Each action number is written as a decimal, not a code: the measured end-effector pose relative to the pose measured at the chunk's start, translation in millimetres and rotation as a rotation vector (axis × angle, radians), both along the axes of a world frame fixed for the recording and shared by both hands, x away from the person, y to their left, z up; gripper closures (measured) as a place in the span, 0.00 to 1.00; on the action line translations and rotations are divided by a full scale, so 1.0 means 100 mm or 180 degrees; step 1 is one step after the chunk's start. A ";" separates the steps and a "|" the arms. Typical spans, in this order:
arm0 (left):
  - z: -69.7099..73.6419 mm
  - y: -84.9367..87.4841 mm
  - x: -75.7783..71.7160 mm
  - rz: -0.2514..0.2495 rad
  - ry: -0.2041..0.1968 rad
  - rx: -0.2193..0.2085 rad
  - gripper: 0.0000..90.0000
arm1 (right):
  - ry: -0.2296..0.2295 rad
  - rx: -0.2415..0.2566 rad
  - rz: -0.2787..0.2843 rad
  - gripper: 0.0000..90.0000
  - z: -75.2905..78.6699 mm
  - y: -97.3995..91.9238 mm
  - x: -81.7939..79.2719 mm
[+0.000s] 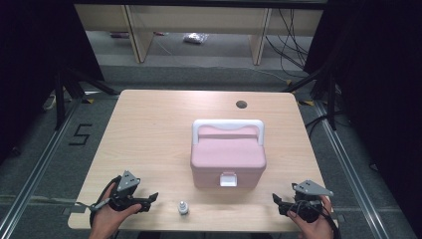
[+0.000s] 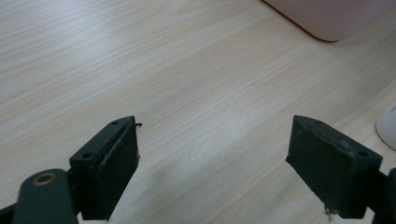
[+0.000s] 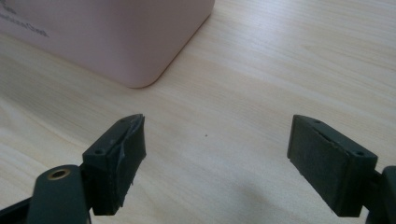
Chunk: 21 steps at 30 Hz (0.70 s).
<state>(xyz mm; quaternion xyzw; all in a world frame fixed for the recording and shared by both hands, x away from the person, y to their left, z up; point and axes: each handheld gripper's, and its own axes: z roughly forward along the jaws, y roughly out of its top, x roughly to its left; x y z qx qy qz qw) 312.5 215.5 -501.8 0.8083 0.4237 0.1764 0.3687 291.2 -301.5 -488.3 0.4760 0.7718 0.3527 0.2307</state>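
A pale wood-grain table point(image 1: 149, 129) with rounded corners stands on grey carpet, dark curtains hanging at both sides and light wooden furniture legs beyond its far edge. One round cable hole point(image 1: 241, 104) is cut near the far edge of the top.

Three things matter here: two hand-held grippers and, between them, one small white knob-shaped object point(image 1: 183, 207) with a rounded base and a narrower cap, apparently plastic. It sits at the near edge, just to the right of the left gripper point(image 1: 149, 200) and well apart from the right gripper point(image 1: 276, 201). In the left gripper view its curved white edge point(image 2: 387, 133) peeks in beyond the right-hand jaw, outside the gap and not touching it.

One pink storage box point(image 1: 228, 158) lies ahead of both grippers, roughly midway between them. It is smooth matte plastic with rounded corners, one white carry handle point(image 1: 228, 126) folded over the lid and one white front latch point(image 1: 228, 179). Its corner shows ahead and to the right in the left gripper view point(image 2: 327, 18), and ahead and to the left in the right gripper view point(image 3: 121, 42).

Both grippers lie low near the table's front edge, each in one hand, tips pointing inward toward each other. Each has two black jaws faced with flat, slightly frayed rubber pads point(image 2: 116, 172); both pairs stand wide apart with bare tabletop between them, holding nothing.
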 end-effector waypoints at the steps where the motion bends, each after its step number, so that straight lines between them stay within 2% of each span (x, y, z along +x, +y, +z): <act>1: 0.01 0.01 0.00 -0.0034 0.0015 0.0033 0.17 | -0.0003 -0.0012 0.0026 0.22 0.00 0.00 0.01; 5: 0.01 0.02 0.00 -0.0062 0.0025 0.0074 0.17 | 0.0006 0.0017 0.0032 0.22 0.00 -0.01 0.01; 10: 0.00 0.00 0.00 -0.0030 0.0019 0.0033 0.17 | -0.0003 0.0001 -0.0008 0.22 0.00 -0.01 0.00; 12: 0.01 0.02 0.00 -0.0059 0.0026 0.0103 0.17 | 0.0042 0.0019 -0.0002 0.22 -0.01 -0.01 0.00; 13: 0.01 0.02 0.00 -0.0059 0.0026 0.0103 0.17 | 0.0042 0.0019 -0.0002 0.22 -0.01 -0.01 0.00; 14: 0.00 0.01 0.00 -0.0036 0.0027 0.0044 0.18 | 0.0023 0.0008 -0.0002 0.23 -0.01 -0.01 0.01; 17: 0.00 0.01 0.01 -0.0043 0.0024 0.0053 0.18 | 0.0022 0.0014 -0.0004 0.23 0.00 -0.01 0.01; 18: 0.01 0.01 0.00 -0.0049 0.0037 0.0129 0.18 | 0.0028 0.0006 0.0001 0.23 -0.01 -0.01 0.01; 21: 0.01 0.01 0.01 -0.0066 0.0043 0.0092 0.18 | 0.0025 0.0007 0.0003 0.23 -0.01 -0.01 0.01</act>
